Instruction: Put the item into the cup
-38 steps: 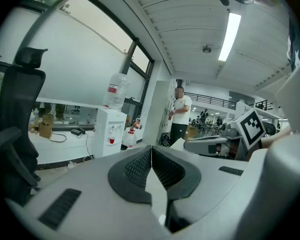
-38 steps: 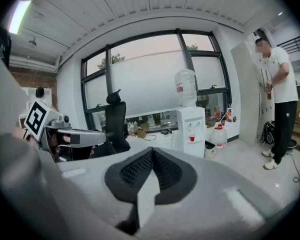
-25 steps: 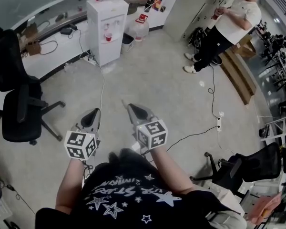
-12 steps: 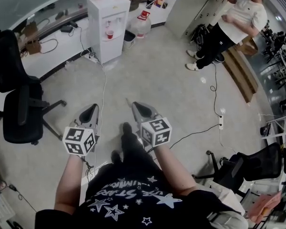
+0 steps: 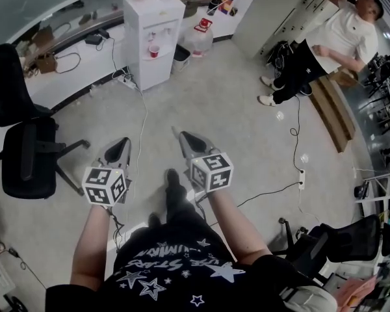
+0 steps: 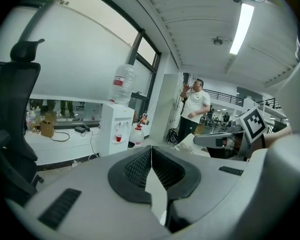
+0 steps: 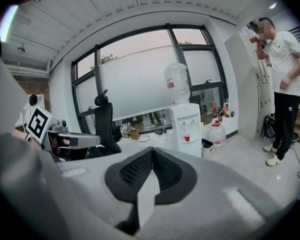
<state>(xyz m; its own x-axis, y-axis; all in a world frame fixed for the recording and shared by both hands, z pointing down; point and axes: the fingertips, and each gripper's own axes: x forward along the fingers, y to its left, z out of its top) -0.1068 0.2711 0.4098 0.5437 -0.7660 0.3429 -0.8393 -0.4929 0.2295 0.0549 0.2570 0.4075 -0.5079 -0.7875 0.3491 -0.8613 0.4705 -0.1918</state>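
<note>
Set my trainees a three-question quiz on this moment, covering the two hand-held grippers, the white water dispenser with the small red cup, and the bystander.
1. True or false: the left gripper has its jaws shut with nothing between them.
2. The small red cup stands: A) on a green stool; B) in the recess of the white water dispenser; C) in a blue bucket.
3. Fill in: in the head view, the bystander in the white T-shirt stands at the upper ___.
Key: 1 true; 2 B; 3 right.
</note>
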